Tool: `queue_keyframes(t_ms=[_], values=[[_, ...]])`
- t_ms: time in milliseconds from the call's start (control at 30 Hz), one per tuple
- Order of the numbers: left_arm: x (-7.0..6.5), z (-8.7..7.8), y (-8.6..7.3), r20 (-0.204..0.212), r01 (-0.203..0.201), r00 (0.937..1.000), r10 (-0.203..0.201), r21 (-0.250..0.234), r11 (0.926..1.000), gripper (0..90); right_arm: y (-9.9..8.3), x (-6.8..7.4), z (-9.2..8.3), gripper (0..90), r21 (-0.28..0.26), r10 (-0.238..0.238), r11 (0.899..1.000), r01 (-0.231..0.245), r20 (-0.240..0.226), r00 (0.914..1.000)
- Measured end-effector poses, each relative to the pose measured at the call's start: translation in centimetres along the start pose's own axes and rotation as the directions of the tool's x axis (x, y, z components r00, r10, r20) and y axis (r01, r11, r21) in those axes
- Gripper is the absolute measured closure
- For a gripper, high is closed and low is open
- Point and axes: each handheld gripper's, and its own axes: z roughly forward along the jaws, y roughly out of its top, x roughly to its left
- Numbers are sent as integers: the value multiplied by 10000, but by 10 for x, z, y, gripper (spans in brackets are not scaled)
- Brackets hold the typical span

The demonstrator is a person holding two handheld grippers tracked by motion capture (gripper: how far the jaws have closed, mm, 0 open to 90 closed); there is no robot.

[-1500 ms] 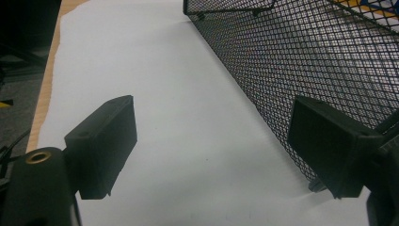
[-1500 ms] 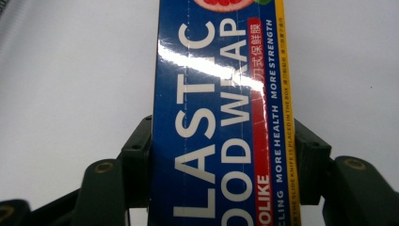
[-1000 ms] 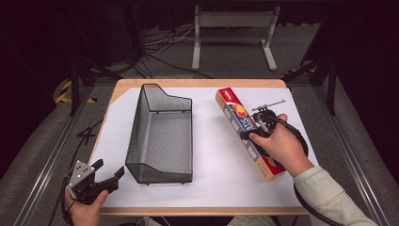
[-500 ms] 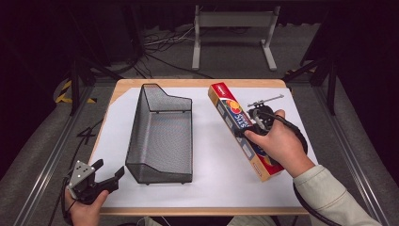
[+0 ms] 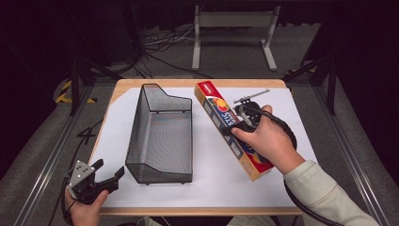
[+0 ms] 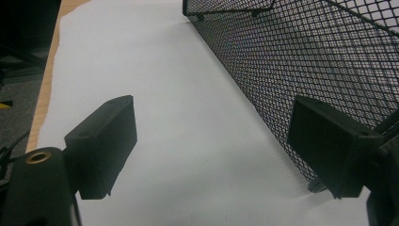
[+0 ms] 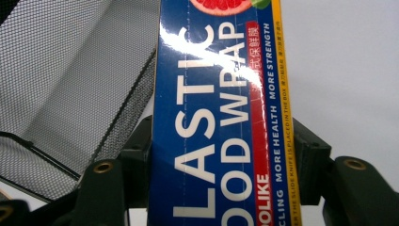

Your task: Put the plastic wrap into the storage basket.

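Observation:
A long plastic food wrap box [image 5: 221, 117], blue with red and orange ends, hangs tilted above the white table cover, right of the basket. My right gripper [image 5: 237, 126] is shut on its middle; the right gripper view has both jaws pressed against the box's [image 7: 216, 122] long sides. A black wire mesh basket [image 5: 160, 136] stands at the table's left centre, empty as far as I can see. My left gripper [image 5: 106, 176] rests open at the table's front left corner, just left of the basket's near end [image 6: 301, 66], with nothing between its jaws.
White paper covers the wooden table [image 5: 207, 160]. Metal frame rails [image 5: 42, 165] run along both sides of the table. A grey stand [image 5: 233, 28] and cables lie on the floor beyond the far edge.
My right gripper has carried the wrap box up and leftward, closer to the basket. The left gripper and the basket have stayed put.

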Motion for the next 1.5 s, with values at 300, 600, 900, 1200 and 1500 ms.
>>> queue_keyframes(t_ms=[300,600,900,1200,1500], values=[[0,0,0,28,-25,10000,25,-25,10000,170,15,28,7,400,83,-274,9996,275,-163,9995],[0,0,0,30,-2,10000,3,-53,10000,170,23,45,15,399,106,-262,9996,264,-161,9995],[0,1,0,91,-4,10000,4,-66,10000,171,29,59,20,398,323,-207,9993,209,-89,9997],[-1,6,3,192,-74,9998,75,-34,10000,170,35,78,24,399,352,-92,9993,99,-176,9998],[-3,11,6,359,-156,9992,156,-21,9999,170,40,102,34,398,459,19,9989,-5,-303,9995]])
